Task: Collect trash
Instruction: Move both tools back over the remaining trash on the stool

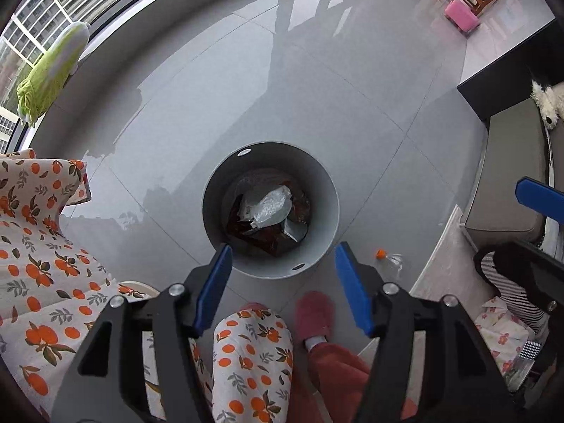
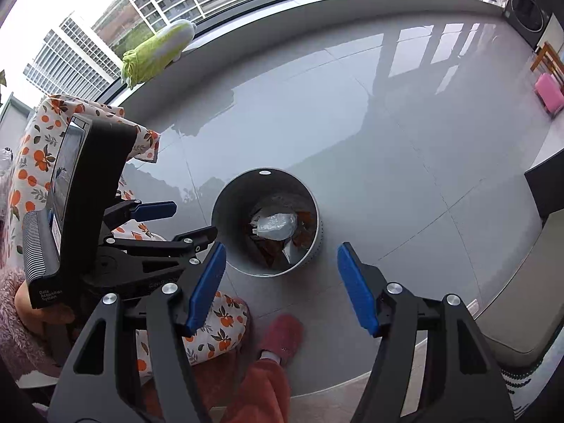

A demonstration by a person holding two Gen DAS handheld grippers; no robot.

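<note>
A clear bottle (image 1: 391, 261) with an orange cap was spotted on the floor, just right of the grey bin (image 1: 271, 211). Both the left gripper (image 1: 283, 268) and right gripper (image 2: 282, 269) were held wide open, empty. Left one was probably nearer.

Both tongs point downward, side by side. The left tongs (image 1: 283, 264) stand wide apart and empty; the right tongs (image 2: 281, 264) likewise gape, holding nothing.
</note>
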